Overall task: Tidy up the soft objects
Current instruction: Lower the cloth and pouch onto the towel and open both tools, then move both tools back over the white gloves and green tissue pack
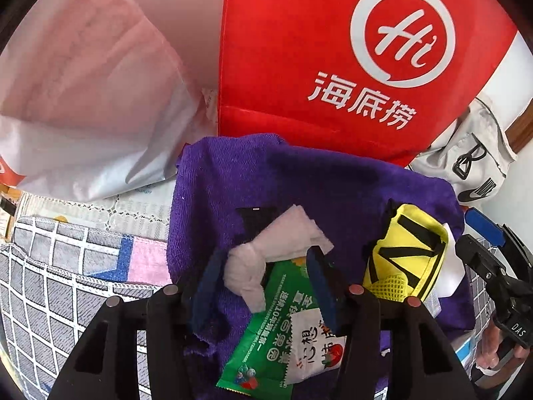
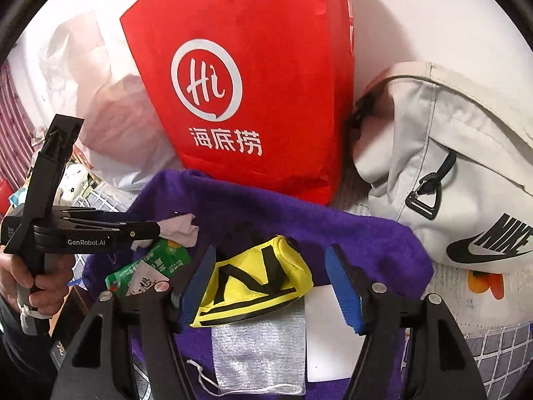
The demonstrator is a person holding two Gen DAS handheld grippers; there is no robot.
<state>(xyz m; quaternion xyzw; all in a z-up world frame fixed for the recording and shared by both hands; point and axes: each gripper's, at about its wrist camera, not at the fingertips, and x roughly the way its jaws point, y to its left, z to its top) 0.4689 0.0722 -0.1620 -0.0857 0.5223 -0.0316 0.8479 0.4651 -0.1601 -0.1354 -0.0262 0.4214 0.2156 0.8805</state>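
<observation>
A purple towel (image 1: 333, 186) lies spread under both grippers. On it, in the left wrist view, a crumpled white tissue (image 1: 266, 250) rests across a green snack packet (image 1: 269, 333). My left gripper (image 1: 265, 251) stands open around them, its blue pads (image 1: 206, 286) clear of the tissue. A yellow pouch with black stripes (image 2: 263, 280) lies on the purple towel (image 2: 349, 233) between the blue pads (image 2: 343, 290) of my right gripper (image 2: 270, 250), which is open; the pouch's left edge reaches the left pad. In front of the pouch lies a silver-grey mask (image 2: 260, 350).
A red paper bag (image 2: 253, 76) stands behind the towel, with a white plastic bag (image 1: 83, 93) to its left and a white sports bag (image 2: 449, 166) to its right. A grey checked mat (image 1: 60, 283) covers the surface. A white card (image 2: 329, 326) lies beside the mask.
</observation>
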